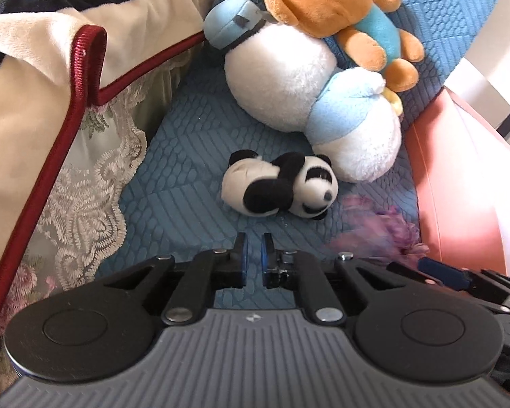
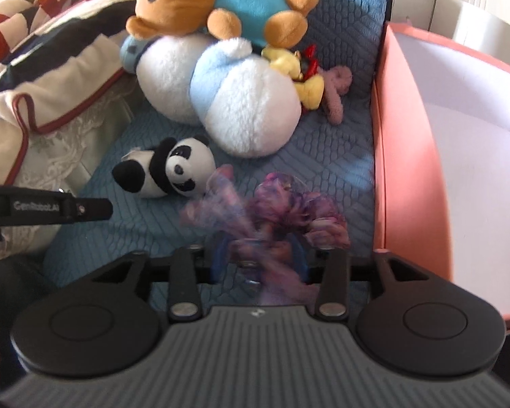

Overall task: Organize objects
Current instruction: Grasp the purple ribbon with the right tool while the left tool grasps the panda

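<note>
A small panda plush (image 1: 282, 185) lies on the blue quilted mattress (image 1: 187, 183), just beyond my left gripper (image 1: 254, 248), whose jaws are nearly shut and empty. Behind it lie a large white and light-blue plush (image 1: 309, 91) and a brown bear in a blue shirt (image 1: 343, 10). My right gripper (image 2: 258, 255) is shut on a blurred purple-pink fluffy toy (image 2: 282, 210), held above the mattress next to the pink box (image 2: 414, 156). The panda (image 2: 173, 168) is to its left. The purple toy also shows in the left wrist view (image 1: 387, 227).
A striped cream blanket with red piping (image 1: 51, 78) and lace fabric (image 1: 85, 197) lie on the left. A yellow plush (image 2: 295, 74) and a mauve plush (image 2: 338, 91) lie near the box. The left gripper's finger (image 2: 68, 208) shows at the right view's left edge.
</note>
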Demonstrator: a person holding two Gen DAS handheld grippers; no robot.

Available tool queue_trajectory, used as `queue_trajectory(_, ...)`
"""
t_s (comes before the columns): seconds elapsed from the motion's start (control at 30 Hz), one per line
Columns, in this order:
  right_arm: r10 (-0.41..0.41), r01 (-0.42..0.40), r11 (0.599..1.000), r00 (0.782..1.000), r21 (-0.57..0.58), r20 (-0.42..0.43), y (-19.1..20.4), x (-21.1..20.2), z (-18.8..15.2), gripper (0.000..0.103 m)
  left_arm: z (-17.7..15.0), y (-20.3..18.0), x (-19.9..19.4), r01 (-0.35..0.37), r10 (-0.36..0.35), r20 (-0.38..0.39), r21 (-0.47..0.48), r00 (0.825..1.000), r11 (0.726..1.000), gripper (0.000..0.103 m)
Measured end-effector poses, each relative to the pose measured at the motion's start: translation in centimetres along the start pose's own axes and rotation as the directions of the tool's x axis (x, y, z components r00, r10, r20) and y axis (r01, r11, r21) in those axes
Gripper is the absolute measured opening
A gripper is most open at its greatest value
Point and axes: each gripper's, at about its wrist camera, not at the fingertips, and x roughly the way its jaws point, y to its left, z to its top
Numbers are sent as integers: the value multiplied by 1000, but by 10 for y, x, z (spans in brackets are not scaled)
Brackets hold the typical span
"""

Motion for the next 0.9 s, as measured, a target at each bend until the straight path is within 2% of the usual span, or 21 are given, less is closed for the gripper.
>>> queue_trajectory(0.03,-1,1,1000,1000,-1,8,-1,1,2,71,3,0,2,2,-2,-11,-6,1000,1000,18)
queue_trajectory(0.07,-5,5,1000,1000,-4,17,-3,1,4,79,6,0,4,7,-7,-18,-9,1000,1000,21)
queue_trajectory(0.2,6,-5,1000,1000,-13,2,-7,9,7,80,17,-4,14,-5,5,-14,1,1000,1000,46)
queue_trajectory(0.37,18,-18,1000,998,-14,-53,-7,27,4,80,24,-6,26,-5,5,-21,2,1000,1000,48)
queue_trajectory(0.53,32,-33,999,996,-3,-82,-7,44,4,80,27,-8,33,2,-2,8,2,1000,1000,47)
queue_trajectory(0.7,58,-61,998,994,-28,-98,-3,57,3,80,27,-12,45,-40,39,24,13,999,999,47)
queue_trajectory(0.8,66,-72,995,993,-64,-97,1,59,3,76,29,-9,47,-48,48,50,-18,998,999,47)
queue_trajectory(0.9,80,-87,994,992,-65,-100,-1,60,3,44,31,-5,47,-37,41,74,-56,996,998,46)
